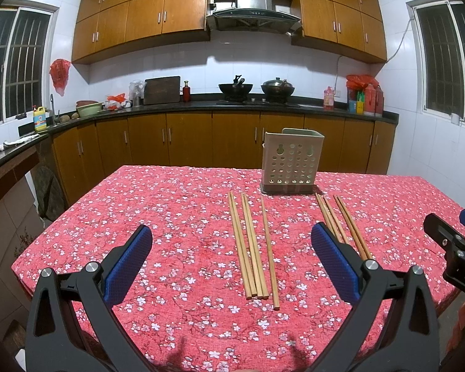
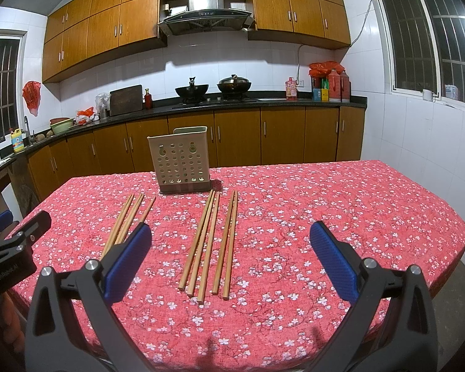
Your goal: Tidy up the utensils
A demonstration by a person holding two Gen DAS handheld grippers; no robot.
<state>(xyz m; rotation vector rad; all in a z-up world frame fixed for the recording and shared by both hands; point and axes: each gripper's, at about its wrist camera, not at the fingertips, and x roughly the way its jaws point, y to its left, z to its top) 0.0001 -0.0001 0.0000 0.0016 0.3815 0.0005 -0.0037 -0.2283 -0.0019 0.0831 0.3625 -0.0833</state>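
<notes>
Several wooden chopsticks lie on the red floral tablecloth in two bunches. The left bunch (image 1: 252, 248) lies ahead of my left gripper (image 1: 231, 245), which is open and empty above the table. The right bunch (image 2: 212, 245) lies ahead of my right gripper (image 2: 231, 241), also open and empty. A beige perforated utensil holder (image 1: 290, 162) stands upright behind the chopsticks; it also shows in the right wrist view (image 2: 183, 162). The right bunch shows partly behind my left gripper's right finger (image 1: 334, 257). The left bunch (image 2: 127, 220) is partly hidden by my right gripper's left finger (image 2: 128, 259).
The table (image 2: 356, 217) has edges near on both sides. The other gripper shows at each view's edge: the right one (image 1: 452, 248) and the left one (image 2: 12, 245). Kitchen counters with woks (image 1: 235, 88) and cabinets stand behind the table.
</notes>
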